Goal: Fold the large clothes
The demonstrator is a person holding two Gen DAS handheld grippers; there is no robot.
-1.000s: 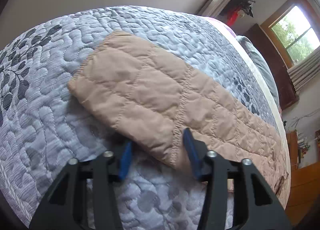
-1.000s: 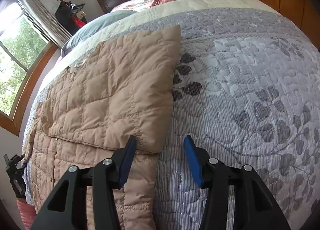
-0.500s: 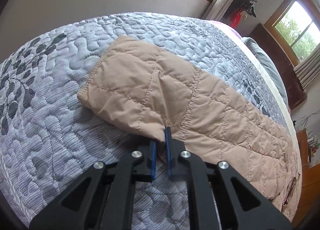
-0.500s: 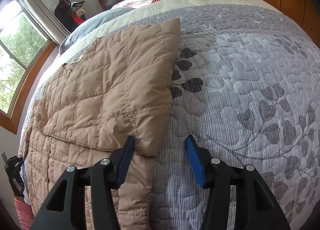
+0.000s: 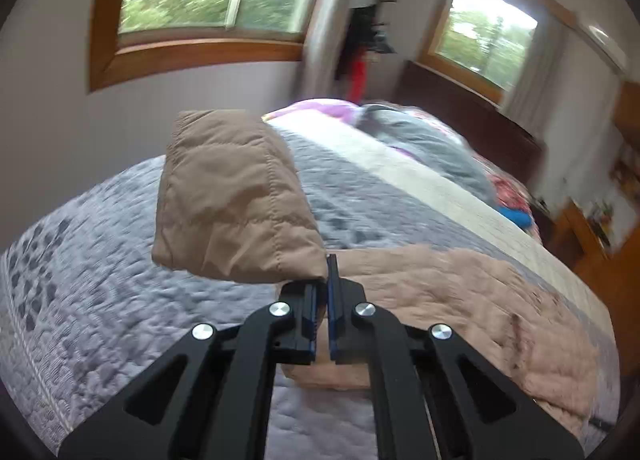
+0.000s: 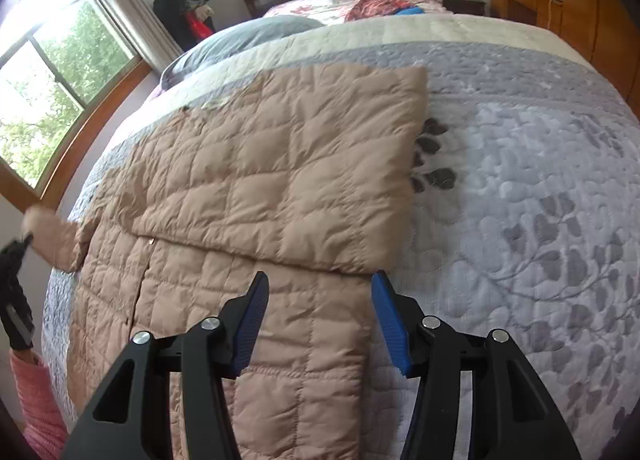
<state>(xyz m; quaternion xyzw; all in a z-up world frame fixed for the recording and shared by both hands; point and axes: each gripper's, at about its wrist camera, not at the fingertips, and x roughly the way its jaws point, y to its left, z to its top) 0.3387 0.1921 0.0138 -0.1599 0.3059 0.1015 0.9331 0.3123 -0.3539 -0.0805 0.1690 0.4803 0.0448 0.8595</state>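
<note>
left gripper [image 5: 325,280] clamping sleeve [image 5: 232,200], seemingly lifted

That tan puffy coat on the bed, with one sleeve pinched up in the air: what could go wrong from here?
The left gripper is shut on only the very edge of the sleeve, so the slippery quilted fabric might slide out mid-fold. The right gripper hangs open over the other sleeve, which already lies folded across the coat, and could snag and undo it. Pulling may also drag the coat across the bedspread, skewing it.
</note>
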